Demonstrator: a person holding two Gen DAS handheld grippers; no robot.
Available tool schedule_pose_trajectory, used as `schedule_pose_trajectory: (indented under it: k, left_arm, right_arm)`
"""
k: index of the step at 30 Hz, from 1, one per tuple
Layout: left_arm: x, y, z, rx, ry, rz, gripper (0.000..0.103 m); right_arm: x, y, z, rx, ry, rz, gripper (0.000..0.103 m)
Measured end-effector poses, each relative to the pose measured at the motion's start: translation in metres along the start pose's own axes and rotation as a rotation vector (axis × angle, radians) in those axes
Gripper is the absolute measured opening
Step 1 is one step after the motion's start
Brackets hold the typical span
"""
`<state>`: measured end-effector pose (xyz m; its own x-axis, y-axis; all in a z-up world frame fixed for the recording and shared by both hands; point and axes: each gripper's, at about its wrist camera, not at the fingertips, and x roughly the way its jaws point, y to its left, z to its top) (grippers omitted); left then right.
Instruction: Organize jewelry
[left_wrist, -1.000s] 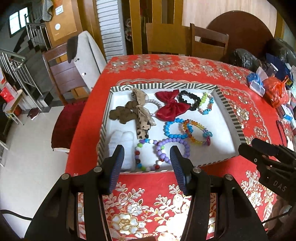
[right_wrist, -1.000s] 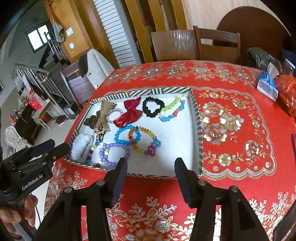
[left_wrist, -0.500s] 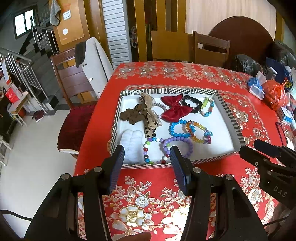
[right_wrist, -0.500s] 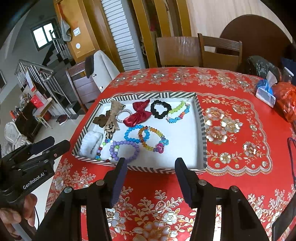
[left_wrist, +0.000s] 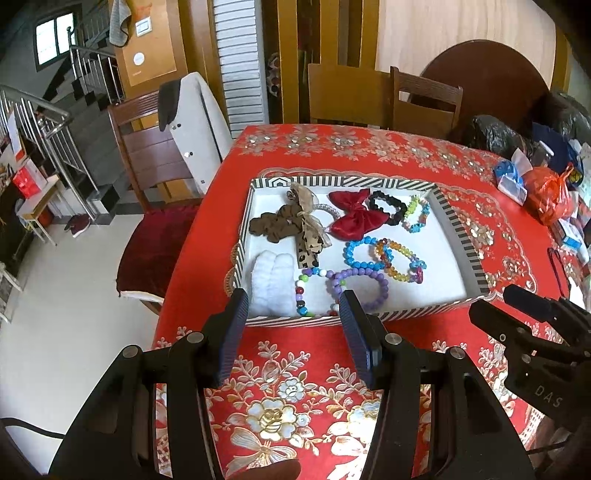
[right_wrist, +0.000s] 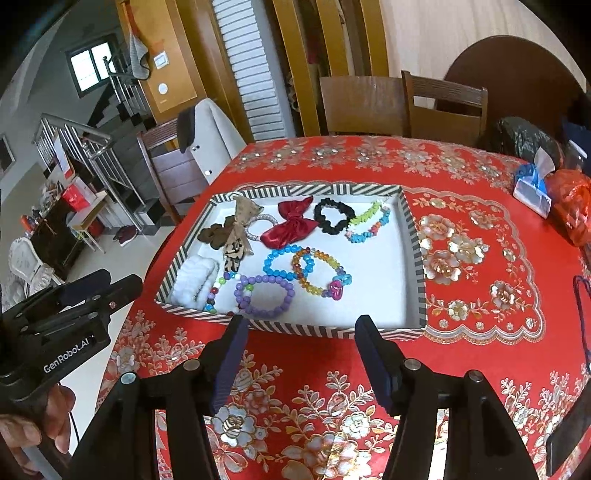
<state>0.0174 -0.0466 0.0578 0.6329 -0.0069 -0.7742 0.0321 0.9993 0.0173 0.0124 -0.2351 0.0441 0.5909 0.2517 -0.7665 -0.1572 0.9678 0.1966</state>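
Observation:
A striped-rim white tray on the red floral tablecloth holds several bead bracelets, a red bow, a black scrunchie, a purple bracelet and a white fluffy band. My left gripper hovers open and empty just before the tray's near edge. My right gripper hangs near the same edge, its jaws opening with nothing between them. Each gripper shows at the side of the other's view.
Wooden chairs stand behind the table, one with a white jacket. A tissue pack, an orange bag and clutter sit at the table's right. A dark phone lies near the right edge. A staircase is at left.
Both grippers have drawn back and up from the tray, which now looks smaller and farther. The right gripper's jaws stand a little wider.

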Motion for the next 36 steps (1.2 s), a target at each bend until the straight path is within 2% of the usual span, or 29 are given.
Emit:
schedule_pose_trajectory:
  k: [12, 36]
  left_arm:
    - [-0.009, 0.006, 0.002, -0.005, -0.025, 0.033, 0.051]
    - [-0.003, 0.005, 0.003, -0.012, -0.004, 0.051, 0.051]
  right_arm:
    - [-0.004, 0.005, 0.009, -0.006, -0.011, -0.003, 0.062]
    - [0.006, 0.002, 0.013, -0.009, 0.015, 0.004, 0.062]
